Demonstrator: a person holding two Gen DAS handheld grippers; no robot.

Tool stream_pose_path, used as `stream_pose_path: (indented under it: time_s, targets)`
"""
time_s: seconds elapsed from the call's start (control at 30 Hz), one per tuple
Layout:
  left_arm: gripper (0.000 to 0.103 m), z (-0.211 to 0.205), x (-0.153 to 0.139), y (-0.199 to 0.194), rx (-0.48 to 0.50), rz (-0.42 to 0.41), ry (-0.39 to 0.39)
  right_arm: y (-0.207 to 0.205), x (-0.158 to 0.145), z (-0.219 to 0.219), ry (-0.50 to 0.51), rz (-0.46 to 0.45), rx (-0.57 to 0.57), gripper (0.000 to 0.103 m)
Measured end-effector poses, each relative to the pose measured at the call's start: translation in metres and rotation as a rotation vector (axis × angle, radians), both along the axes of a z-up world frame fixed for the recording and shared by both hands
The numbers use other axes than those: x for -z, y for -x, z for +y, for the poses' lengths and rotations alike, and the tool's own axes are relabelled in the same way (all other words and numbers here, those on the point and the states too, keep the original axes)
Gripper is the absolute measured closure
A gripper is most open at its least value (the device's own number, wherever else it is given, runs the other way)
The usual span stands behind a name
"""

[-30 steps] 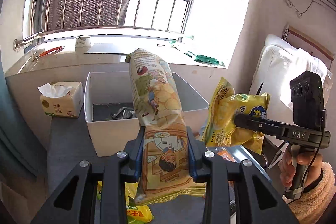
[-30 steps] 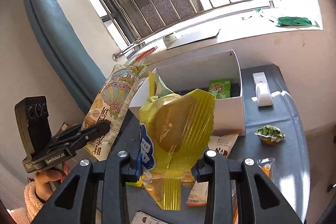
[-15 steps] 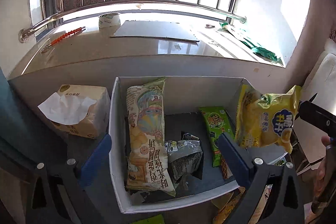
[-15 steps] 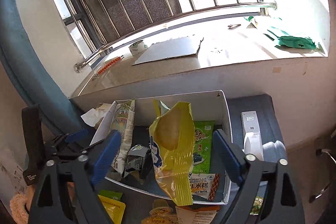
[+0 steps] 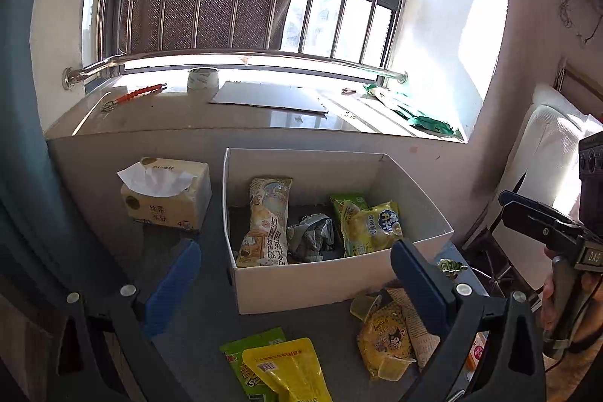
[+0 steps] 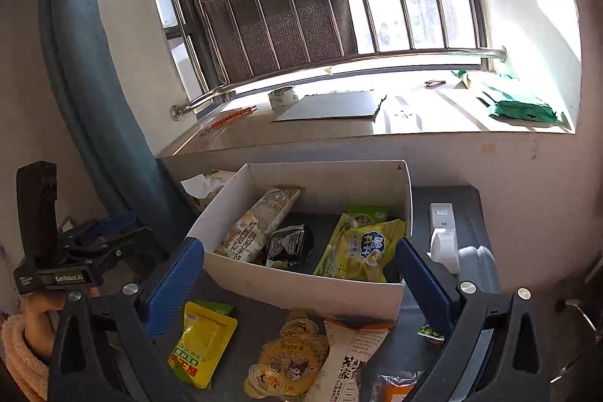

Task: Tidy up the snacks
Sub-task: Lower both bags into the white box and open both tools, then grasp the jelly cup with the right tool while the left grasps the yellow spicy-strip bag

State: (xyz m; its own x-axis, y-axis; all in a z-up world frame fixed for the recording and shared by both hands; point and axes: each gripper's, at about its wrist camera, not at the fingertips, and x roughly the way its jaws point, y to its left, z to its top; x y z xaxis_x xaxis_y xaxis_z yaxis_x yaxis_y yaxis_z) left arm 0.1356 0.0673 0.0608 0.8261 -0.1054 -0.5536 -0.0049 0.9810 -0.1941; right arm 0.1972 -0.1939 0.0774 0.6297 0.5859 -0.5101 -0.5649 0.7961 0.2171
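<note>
Released since a second earlier: long illustrated snack bag [image 5: 265,225] dropped from left gripper [image 5: 294,285], yellow chip bag [image 5: 371,226] from right gripper [image 6: 297,283]. Both lay inside the white box [image 5: 339,275], beside a crumpled silver packet [image 5: 311,238]. Fingers of both grippers stood spread wide, pinching nothing. Left on the worktop [image 5: 211,307] in front: yellow pouch [image 6: 203,341], Lay's bag [image 6: 292,360], among others. Probably next to collect.

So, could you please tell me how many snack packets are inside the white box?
4: the long chip bag at the left, a crumpled silver packet mid-box, a green packet at the back right, a yellow bag overlapping it. Others may be hidden.
</note>
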Motion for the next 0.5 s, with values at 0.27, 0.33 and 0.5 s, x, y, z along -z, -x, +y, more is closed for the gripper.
stream_pose_path:
  time_s: [0.27,0.33,0.5]
  targets:
    - [0.000,-0.022,0.047,0.093,-0.017,0.022,0.060,0.082,0.041,-0.021,-0.017,0.022,-0.027,0.000]
    - [0.000,-0.026,0.062,0.110,-0.029,0.059,0.069,0.097,0.059,-0.027,-0.010,0.057,-0.028,0.000]
    - [0.000,-0.031,0.087,0.145,-0.059,0.081,0.163,0.129,0.095,-0.034,0.041,0.102,-0.027,0.000]
